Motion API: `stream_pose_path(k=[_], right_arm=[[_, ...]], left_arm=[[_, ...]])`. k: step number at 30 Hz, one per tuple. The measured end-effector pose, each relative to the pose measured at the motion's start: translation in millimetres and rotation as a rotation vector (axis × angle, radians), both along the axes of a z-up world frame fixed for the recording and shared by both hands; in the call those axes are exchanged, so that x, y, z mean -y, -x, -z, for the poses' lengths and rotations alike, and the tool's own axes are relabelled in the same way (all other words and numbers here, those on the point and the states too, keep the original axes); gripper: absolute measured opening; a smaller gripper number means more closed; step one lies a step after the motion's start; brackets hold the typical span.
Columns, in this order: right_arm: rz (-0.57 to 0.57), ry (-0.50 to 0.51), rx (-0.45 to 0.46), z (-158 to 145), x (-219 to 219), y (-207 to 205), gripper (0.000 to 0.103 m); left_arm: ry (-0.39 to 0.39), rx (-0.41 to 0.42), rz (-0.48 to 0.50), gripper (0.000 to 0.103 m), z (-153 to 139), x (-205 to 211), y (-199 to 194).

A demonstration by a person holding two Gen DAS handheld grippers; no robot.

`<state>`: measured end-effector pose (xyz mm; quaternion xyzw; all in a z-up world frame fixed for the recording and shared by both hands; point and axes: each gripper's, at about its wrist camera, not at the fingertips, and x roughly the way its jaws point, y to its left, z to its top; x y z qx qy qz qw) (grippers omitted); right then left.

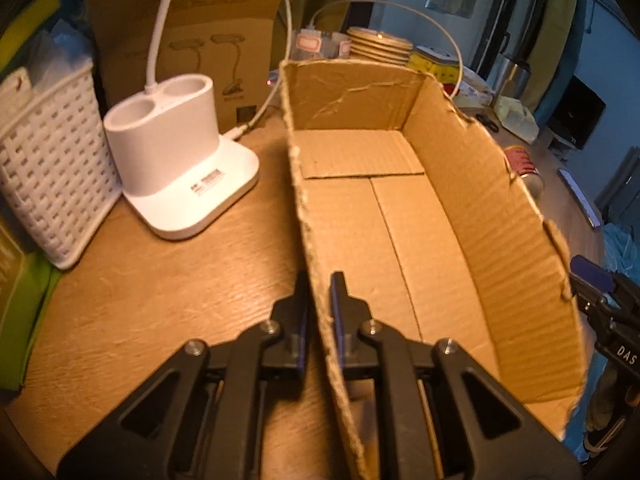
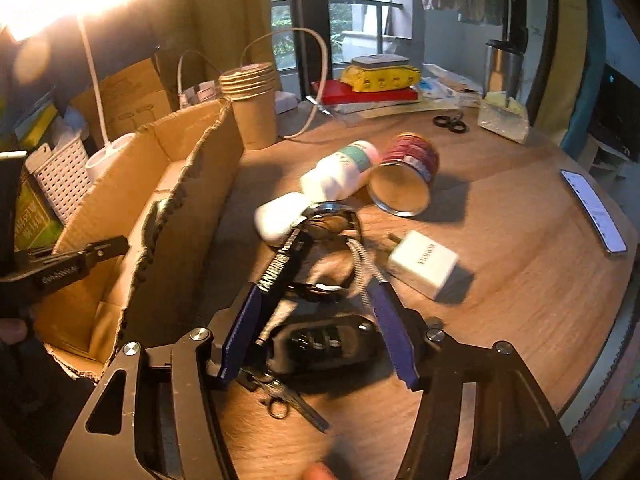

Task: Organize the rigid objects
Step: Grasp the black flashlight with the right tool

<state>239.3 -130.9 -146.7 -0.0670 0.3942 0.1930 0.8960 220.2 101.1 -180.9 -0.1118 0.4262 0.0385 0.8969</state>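
Note:
An open, empty cardboard box stands on the round wooden table. My left gripper is shut on the box's near left wall. It also shows in the right wrist view, by the box. My right gripper is open above a black car key with its keyring. Ahead lie a black tool, a white bottle, a white case, a red can and a white charger.
A white lamp base and a white woven basket stand left of the box. Stacked paper cups, scissors, a phone, a steel tumbler and a yellow toy on a red book sit farther back.

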Motion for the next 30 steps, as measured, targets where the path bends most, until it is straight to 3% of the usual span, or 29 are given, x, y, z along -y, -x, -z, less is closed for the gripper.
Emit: stream_pose_path(k=[9,12,16,18,23,30], right_arm=[[0.000,0.026,-0.023,9.8,-27.7,-6.5,0.056],[0.021,0.028,-0.020,12.1,-28.3,-8.0,0.055],[0.021,0.035,-0.012,12.6,-29.9,-8.6,0.041],[0.006,0.029,-0.014,12.6,-30.9,-7.8,0.033],[0.000,0.033,-0.007,12.4,-33.2,-5.2,0.026],[0.017,-0.001,0.017,2.9,-26.8,0.1,0.023]], left_arm=[[0.120,-0.003,0.037,0.013,7.7,-10.7,1.2],[0.147,-0.007,0.056,0.021,7.5,-13.6,6.7],[0.126,-0.017,0.023,0.029,4.4,-12.9,8.8],[0.127,-0.015,0.012,0.029,3.9,-16.4,11.0],[0.134,0.009,0.025,0.027,-2.1,-18.2,18.4],[0.127,0.017,0.034,0.014,-3.6,-15.8,19.4]])
